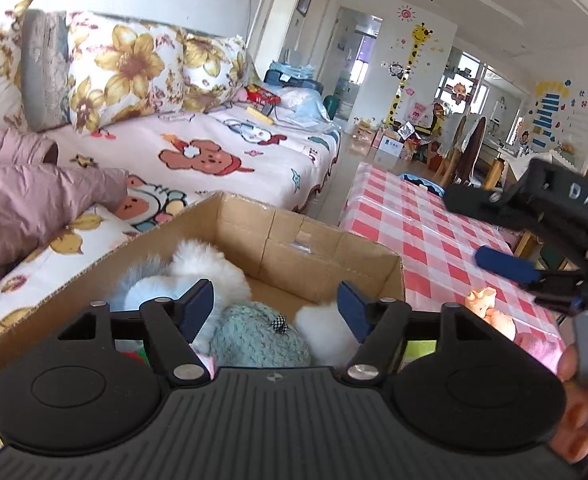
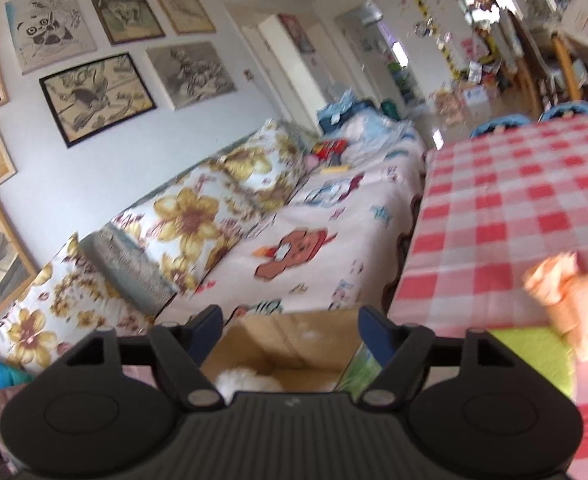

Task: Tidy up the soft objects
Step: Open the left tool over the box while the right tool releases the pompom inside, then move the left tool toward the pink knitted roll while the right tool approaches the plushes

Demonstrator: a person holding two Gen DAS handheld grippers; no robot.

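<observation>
An open cardboard box (image 1: pixel 314 240) stands between the sofa and the table. It holds white fluffy plush (image 1: pixel 210 268), a teal knitted hat (image 1: pixel 254 340) and another white plush (image 1: pixel 322 332). My left gripper (image 1: pixel 276 304) is open and empty just above the box. My right gripper (image 2: pixel 290 328) is open and empty over the box's (image 2: pixel 290 344) near edge; it also shows in the left wrist view (image 1: pixel 506 264) above the table. A peach plush toy (image 1: pixel 490 308) lies on the checked table, also in the right wrist view (image 2: pixel 570 300), on a lime green item (image 2: pixel 534 356).
A sofa (image 1: pixel 222 148) with a cartoon cover and flowered cushions (image 1: pixel 122 68) runs along the left wall. A pink jacket (image 1: pixel 26 200) lies on it. The table (image 1: pixel 422 224) has a red-and-white checked cloth. Chairs and clutter stand at the far end of the room.
</observation>
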